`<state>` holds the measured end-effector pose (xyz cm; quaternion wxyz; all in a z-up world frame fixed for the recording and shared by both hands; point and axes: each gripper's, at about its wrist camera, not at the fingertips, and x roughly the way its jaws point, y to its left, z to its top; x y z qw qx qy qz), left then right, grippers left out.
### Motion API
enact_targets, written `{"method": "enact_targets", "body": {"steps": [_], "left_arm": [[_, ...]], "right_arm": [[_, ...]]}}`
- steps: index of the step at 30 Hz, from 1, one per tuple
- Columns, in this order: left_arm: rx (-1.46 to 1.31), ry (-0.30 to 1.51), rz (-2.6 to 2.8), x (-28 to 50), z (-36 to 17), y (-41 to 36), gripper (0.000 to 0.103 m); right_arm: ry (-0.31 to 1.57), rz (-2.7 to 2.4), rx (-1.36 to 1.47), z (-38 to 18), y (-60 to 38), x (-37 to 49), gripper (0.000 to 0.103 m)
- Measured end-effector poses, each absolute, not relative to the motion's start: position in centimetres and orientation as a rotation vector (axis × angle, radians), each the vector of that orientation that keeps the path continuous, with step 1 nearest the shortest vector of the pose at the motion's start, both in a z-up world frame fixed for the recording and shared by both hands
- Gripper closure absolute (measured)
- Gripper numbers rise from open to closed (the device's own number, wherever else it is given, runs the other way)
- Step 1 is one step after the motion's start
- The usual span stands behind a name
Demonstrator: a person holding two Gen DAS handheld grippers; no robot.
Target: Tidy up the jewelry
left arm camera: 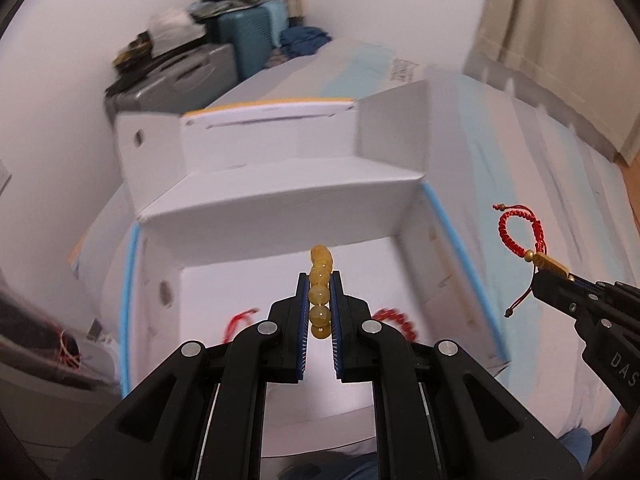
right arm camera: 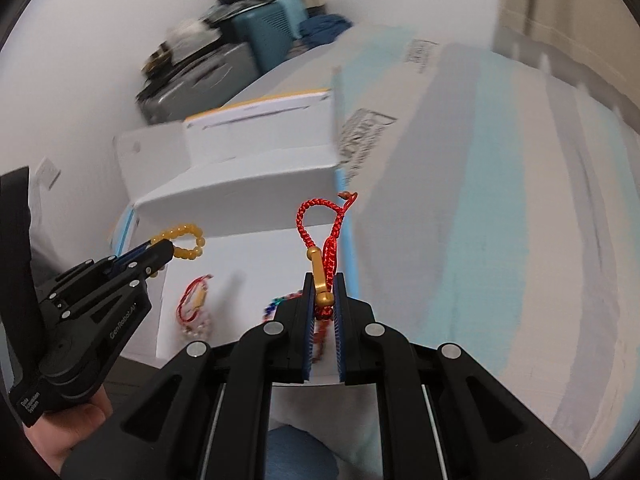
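Observation:
My left gripper is shut on a yellow bead bracelet and holds it above the open white box. It shows from the side in the right wrist view, with the bracelet looping out past the tips. My right gripper is shut on a red braided cord bracelet with a gold charm, near the box's right edge. The left wrist view shows that gripper and the red bracelet to the right of the box.
Inside the box lie a red cord bracelet with a gold charm, pale beads, a multicoloured bead string and red beads. A striped white and blue bed lies right. Suitcases stand behind.

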<state>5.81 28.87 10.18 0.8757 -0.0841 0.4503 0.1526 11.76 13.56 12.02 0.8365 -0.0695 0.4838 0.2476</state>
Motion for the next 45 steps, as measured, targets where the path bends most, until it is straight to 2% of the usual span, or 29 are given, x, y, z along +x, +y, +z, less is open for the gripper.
{"method": "enact_targets", "body": {"steps": [11, 23, 25, 26, 27, 28, 29, 30, 32, 34, 35, 37, 39, 43, 45], "left_arm": [[-0.238, 1.014, 0.373, 2.7, 5.2, 34.1, 0.094], [-0.279, 1.076, 0.375, 2.4, 1.7, 35.9, 0.094], [-0.290, 1.071, 0.377, 2.4, 1.6, 36.1, 0.091], [-0.294, 1.067, 0.380, 2.3, 1.6, 36.2, 0.080], [-0.288, 1.065, 0.388, 2.3, 1.7, 36.2, 0.066], [-0.278, 1.054, 0.397, 2.2, 1.9, 36.2, 0.059], [-0.270, 1.036, 0.410, 1.9, 2.3, 36.3, 0.045], [-0.266, 1.025, 0.420, 1.7, 2.6, 36.3, 0.038], [-0.260, 1.009, 0.429, 1.2, 3.3, 36.2, 0.033], [-0.256, 0.985, 0.431, 0.6, 4.2, 36.0, 0.022], [-0.248, 0.974, 0.436, 0.2, 4.6, 35.9, 0.017], [-0.243, 0.953, 0.435, -0.6, 5.4, 35.5, 0.012], [-0.245, 0.937, 0.434, -1.4, 6.1, 35.2, 0.007], [-0.232, 0.909, 0.435, -3.4, 7.1, 34.3, 0.006], [-0.236, 0.899, 0.442, -4.4, 7.3, 33.8, 0.006]], "right_arm": [[1.105, 0.575, -0.226, 6.4, 19.7, 10.9, 0.095], [1.196, 0.561, -0.270, 1.4, 22.1, 11.5, 0.095], [1.210, 0.558, -0.276, 0.9, 22.2, 11.6, 0.092], [1.218, 0.555, -0.287, 0.7, 22.5, 11.5, 0.092], [1.222, 0.551, -0.289, 0.6, 22.3, 11.5, 0.079], [1.225, 0.547, -0.281, 0.5, 22.2, 11.4, 0.062], [1.219, 0.547, -0.274, 0.6, 22.1, 11.3, 0.058], [1.206, 0.548, -0.271, 0.9, 22.0, 11.1, 0.055], [1.188, 0.549, -0.266, 1.6, 21.7, 10.7, 0.047], [1.161, 0.548, -0.253, 2.5, 21.3, 10.4, 0.033], [1.140, 0.548, -0.247, 3.1, 21.0, 10.1, 0.030], [1.101, 0.551, -0.239, 4.4, 20.4, 9.5, 0.022], [1.063, 0.553, -0.230, 5.4, 19.8, 8.8, 0.019], [0.987, 0.558, -0.230, 7.4, 18.8, 7.2, 0.008], [0.925, 0.555, -0.241, 8.4, 18.0, 5.7, 0.008]]}}
